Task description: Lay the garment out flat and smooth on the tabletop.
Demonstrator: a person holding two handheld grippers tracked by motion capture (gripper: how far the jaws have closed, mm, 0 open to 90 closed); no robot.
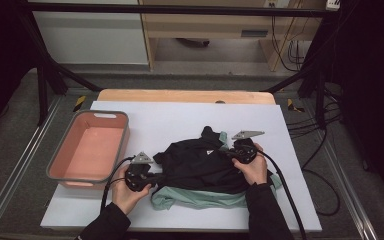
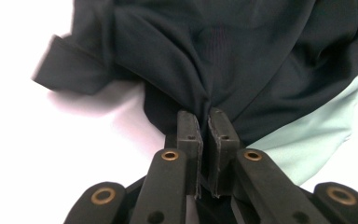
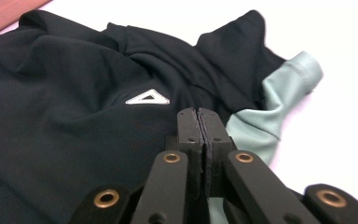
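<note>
- Shirt [image 1: 200,165]: black with mint-green parts, thin, limp, creased fabric and a small white triangle logo, lying crumpled on the counter [image 1: 180,120] between the two tools.
- Left tool [image 2: 208,122]: clamped on a gathered black fold.
- Right tool [image 3: 199,115]: pressed shut at the black-green edge, seemingly pinching cloth.
- Risk: shallow pinches on slippery cloth may slip when lifted; layers could bunch.
- Pink bin [image 1: 91,150]: rigid, beyond the left tool.

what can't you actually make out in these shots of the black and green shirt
- High view: the black shirt hides most of the mint-green fabric beneath, so whether they are one garment or two is unclear.
- High view: the white logo is too small to read.
- Left gripper view: the left hand-held gripper pinches black cloth; how much lies between the pads is hidden.
- Right gripper view: the right hand-held gripper has shut jaws; whether they catch cloth is hidden.
</note>
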